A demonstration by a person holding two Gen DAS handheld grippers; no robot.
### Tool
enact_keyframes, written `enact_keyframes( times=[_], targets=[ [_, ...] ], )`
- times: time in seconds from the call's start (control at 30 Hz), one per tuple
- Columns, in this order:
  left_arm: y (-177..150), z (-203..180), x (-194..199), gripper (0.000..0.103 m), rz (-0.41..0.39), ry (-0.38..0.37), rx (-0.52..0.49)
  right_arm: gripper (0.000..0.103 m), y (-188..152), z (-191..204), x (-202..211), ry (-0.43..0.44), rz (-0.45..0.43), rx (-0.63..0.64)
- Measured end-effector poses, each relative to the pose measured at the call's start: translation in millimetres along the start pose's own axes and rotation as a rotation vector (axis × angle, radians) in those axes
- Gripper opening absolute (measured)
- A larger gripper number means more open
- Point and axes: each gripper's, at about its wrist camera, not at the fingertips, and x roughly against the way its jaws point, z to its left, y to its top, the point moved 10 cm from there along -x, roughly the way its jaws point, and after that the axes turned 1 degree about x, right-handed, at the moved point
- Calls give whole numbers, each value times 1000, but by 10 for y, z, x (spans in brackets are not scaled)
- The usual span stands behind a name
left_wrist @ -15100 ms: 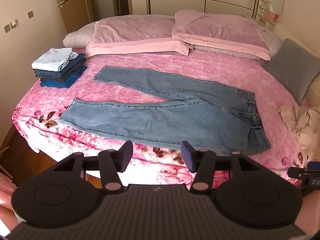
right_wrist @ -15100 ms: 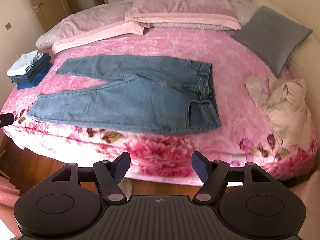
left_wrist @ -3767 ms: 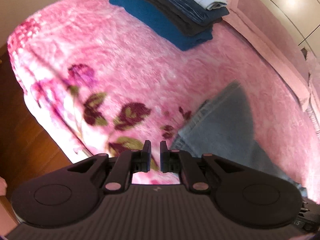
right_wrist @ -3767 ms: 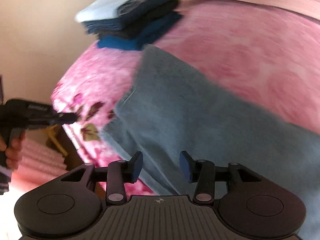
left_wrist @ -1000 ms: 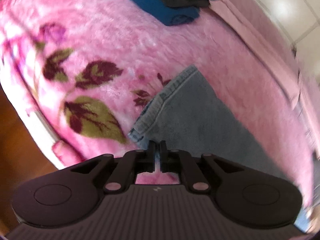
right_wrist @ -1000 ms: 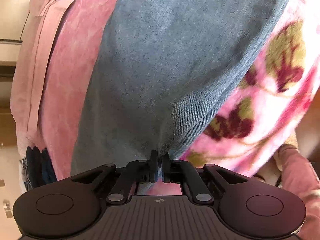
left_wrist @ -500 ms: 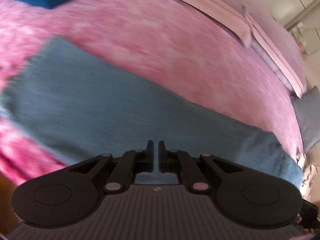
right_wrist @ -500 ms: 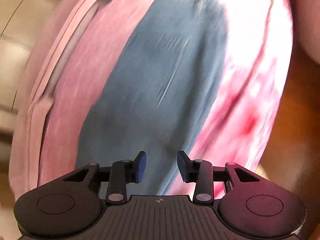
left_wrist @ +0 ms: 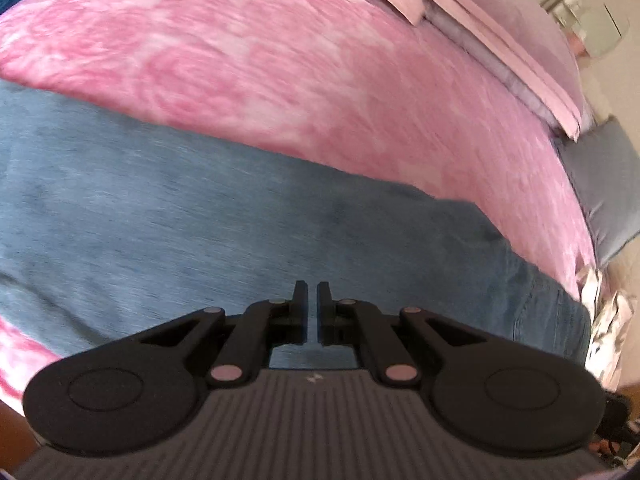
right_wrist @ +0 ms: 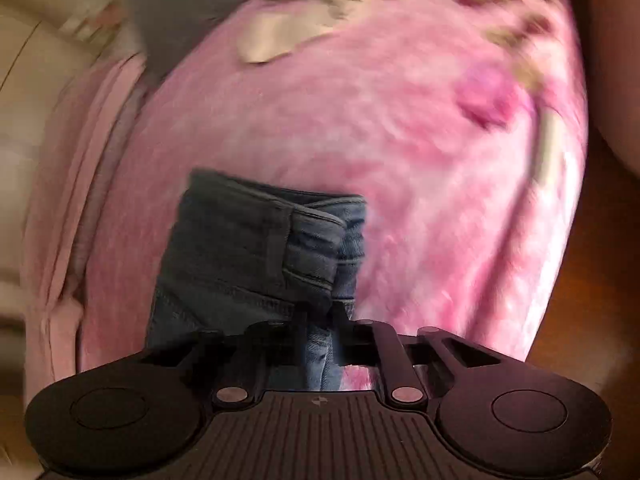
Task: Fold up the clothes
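Now the blue denim jeans (right_wrist: 256, 256) are lying near the pink floral bed's (right_wrist: 400, 140) edge, their waistband fold between the right gripper's (right_wrist: 322, 322) closing jaws; the left gripper (left_wrist: 309, 292), pinched together, is hovering over the denim.

Jeans (right_wrist: 256, 256) now folded lengthwise.

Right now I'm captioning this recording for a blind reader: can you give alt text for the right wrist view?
The right gripper, its jaws closing, has a fold of blue jeans between them at the waistband end, above a pink floral bedspread. Blurred behind lie a grey cushion and a crumpled beige garment, with wooden floor at the right edge.
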Motion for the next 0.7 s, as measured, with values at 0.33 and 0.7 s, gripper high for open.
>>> enact_keyframes(
  times=[0.33,0.7],
  targets=[
    [39,-277,-277,2,67,51,-172,39,-20,0,-1,-125,68,255],
    [609,-1172,-630,11,105,-85,-384,57,886,646,-305,-85,108,382]
  ],
)
